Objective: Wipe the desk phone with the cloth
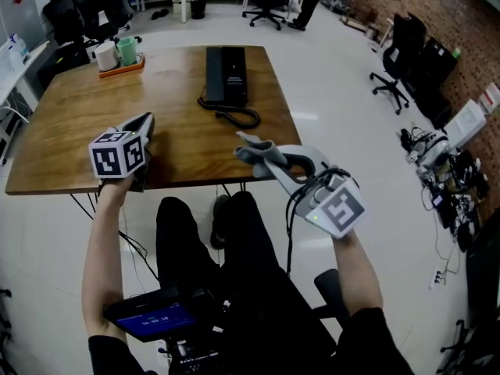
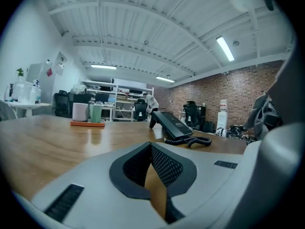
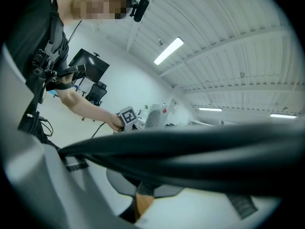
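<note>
**Cloth in the right gripper, well short of the phone**

Both forearms reach forward from the seated body. The left gripper (image 1: 144, 125) is low over the near left edge of the table (image 1: 70, 131), with its jaws closed together on nothing. The right gripper (image 1: 281, 165) sits by the near right corner, angled inward, and its jaws pinch the grey cloth (image 1: 254, 151). The phone (image 1: 226, 75) lies at the table's far middle, well apart from the cloth, with its coiled cord (image 1: 238, 116) in front. Each gripper's cube bears black square markers. The figures on the blue screen (image 1: 152, 319) at the waist are too small to read.
</note>
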### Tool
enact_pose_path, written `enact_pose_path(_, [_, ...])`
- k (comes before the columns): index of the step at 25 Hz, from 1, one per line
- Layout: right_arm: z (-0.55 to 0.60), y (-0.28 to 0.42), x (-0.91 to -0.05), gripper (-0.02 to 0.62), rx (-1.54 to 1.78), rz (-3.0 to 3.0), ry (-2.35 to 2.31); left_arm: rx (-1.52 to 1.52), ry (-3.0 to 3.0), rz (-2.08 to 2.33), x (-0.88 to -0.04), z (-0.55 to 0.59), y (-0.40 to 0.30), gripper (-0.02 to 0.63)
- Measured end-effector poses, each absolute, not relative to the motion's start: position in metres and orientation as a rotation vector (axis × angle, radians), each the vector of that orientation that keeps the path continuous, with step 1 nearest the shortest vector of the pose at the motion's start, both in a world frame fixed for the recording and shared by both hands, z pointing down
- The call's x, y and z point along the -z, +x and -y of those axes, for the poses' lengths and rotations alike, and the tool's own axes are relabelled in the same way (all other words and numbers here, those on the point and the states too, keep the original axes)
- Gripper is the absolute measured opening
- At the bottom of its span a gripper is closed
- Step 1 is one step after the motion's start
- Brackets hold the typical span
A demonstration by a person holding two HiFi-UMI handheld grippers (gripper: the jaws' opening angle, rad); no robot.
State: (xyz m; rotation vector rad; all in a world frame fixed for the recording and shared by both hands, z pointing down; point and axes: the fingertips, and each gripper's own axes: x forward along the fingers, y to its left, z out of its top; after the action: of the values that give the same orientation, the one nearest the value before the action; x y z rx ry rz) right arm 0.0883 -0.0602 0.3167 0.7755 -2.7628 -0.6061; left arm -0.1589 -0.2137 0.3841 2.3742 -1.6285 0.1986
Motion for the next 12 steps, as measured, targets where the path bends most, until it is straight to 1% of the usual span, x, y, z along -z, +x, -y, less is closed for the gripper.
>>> enact_pose_path(5, [0.06,0.091,-0.316,0.023,0.595,2.787,0.804,-0.243,2.277,1.685,-0.394,0.212,-0.171,-0.003])
enact_pose_path(12, [0.056,0.088,-0.313,0.023,0.634,2.766,0.811,-0.162,2.219,1.861,-0.382,0.22,-0.198,-0.003])
